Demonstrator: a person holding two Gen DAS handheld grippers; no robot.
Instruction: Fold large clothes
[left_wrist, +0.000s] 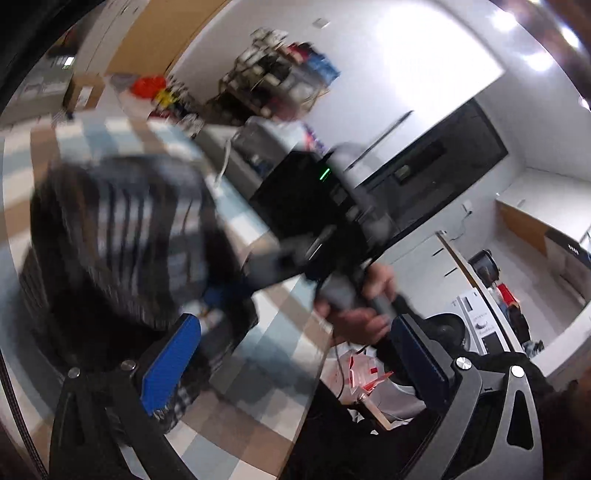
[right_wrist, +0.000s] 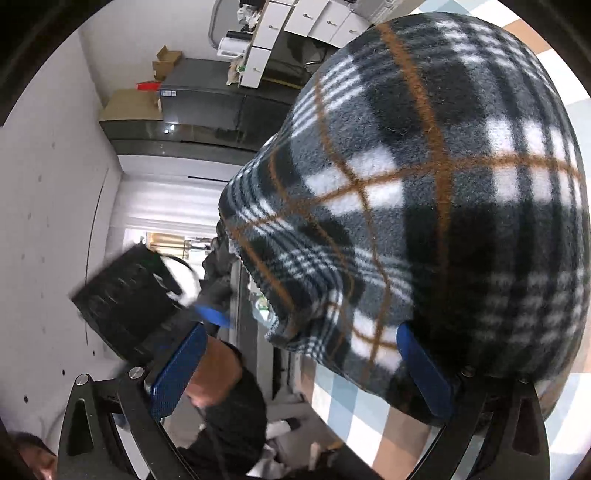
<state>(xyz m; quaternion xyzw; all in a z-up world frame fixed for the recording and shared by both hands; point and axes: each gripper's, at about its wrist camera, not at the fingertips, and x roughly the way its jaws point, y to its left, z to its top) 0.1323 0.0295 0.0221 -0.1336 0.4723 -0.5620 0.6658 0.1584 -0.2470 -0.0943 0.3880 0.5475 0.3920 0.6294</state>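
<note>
Right wrist view showed our right claw (right_wrist: 301, 363) spread wide, the plaid fleece (right_wrist: 424, 206) draped over one pad, probably lifted clear of the checked counter (right_wrist: 343, 432) to shake it flat. Our left claw (left_wrist: 291, 369) gaped too; the fleece (left_wrist: 122, 240) hung blurred beside it.
</note>
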